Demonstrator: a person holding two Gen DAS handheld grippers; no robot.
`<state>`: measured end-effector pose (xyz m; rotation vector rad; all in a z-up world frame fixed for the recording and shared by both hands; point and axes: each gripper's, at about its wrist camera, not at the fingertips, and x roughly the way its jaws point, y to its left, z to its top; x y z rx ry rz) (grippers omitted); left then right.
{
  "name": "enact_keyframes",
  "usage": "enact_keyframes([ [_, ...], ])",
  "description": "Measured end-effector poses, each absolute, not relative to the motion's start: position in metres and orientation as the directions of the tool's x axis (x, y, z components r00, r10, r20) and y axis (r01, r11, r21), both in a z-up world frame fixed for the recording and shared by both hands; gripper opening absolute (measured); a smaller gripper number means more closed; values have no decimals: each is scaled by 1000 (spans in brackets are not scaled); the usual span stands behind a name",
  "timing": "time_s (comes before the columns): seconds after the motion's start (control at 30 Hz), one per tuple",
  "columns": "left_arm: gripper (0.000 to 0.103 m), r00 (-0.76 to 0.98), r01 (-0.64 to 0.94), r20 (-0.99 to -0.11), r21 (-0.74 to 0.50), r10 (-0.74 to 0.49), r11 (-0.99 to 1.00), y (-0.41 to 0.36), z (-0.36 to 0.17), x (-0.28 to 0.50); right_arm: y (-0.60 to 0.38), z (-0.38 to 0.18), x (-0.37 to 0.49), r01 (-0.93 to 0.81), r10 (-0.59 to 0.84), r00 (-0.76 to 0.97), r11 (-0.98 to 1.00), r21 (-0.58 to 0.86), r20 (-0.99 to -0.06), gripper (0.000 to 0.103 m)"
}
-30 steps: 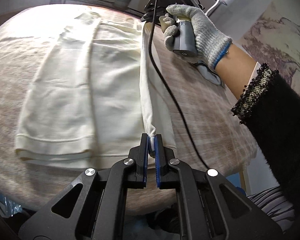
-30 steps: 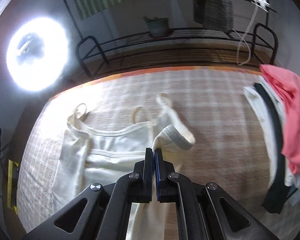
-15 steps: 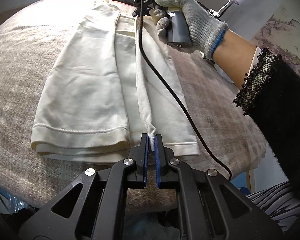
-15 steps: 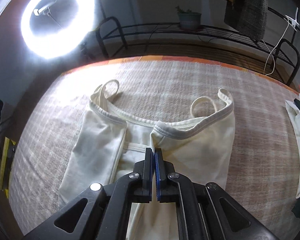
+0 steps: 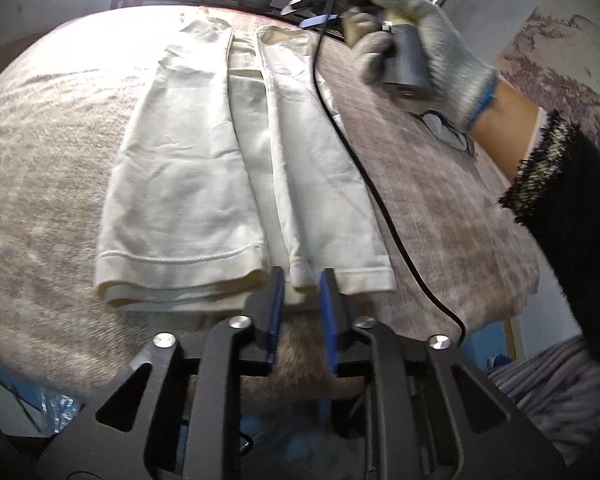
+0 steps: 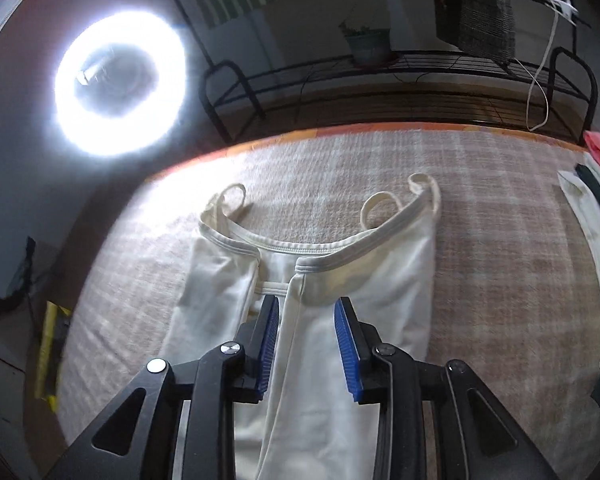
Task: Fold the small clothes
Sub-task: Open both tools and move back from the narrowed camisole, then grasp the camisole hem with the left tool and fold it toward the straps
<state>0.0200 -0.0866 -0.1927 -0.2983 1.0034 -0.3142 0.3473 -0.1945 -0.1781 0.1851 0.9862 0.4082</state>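
The cream camisole (image 5: 236, 160) lies folded lengthwise mid-frame on the tabletop (image 5: 440, 208); left gripper (image 5: 302, 280) and right gripper (image 6: 306, 312) jaws are opening, narrow, fabric between them unpressed; release both ends together, lifting clear without dragging

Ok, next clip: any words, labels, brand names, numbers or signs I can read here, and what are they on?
None: neither view shows readable text.
Cream camisole: no visible label or print.
Small white tag hanging at the rack, right wrist view: too small and blurred to read.
Yellow strip beside the table: no marking can be made out.
Wall picture, left wrist view: a landscape-like image, no lettering visible.
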Motion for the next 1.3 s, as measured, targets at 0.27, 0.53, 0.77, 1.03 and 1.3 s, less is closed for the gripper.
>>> enact_keyframes([
  [0.27,21,515,160,-777,-327,-362,931,-50,-164,3,-241,-125,267,-259,467,509,884,389,-723,31],
  [0.53,39,482,39,-812,-354,-328,935,6,-165,23,-275,-128,164,-233,482,470,876,422,-739,32],
  [0.77,39,400,-47,-816,-473,-418,880,29,-191,35,-283,-176,103,-188,467,391,884,428,-793,34],
  [1.03,28,360,-62,-812,-512,-459,857,23,-206,48,-275,-224,76,-155,504,299,863,480,-810,35],
  [1.3,3,376,-43,-827,-467,-419,883,21,-210,51,-272,-244,71,-160,584,262,812,562,-769,25],
])
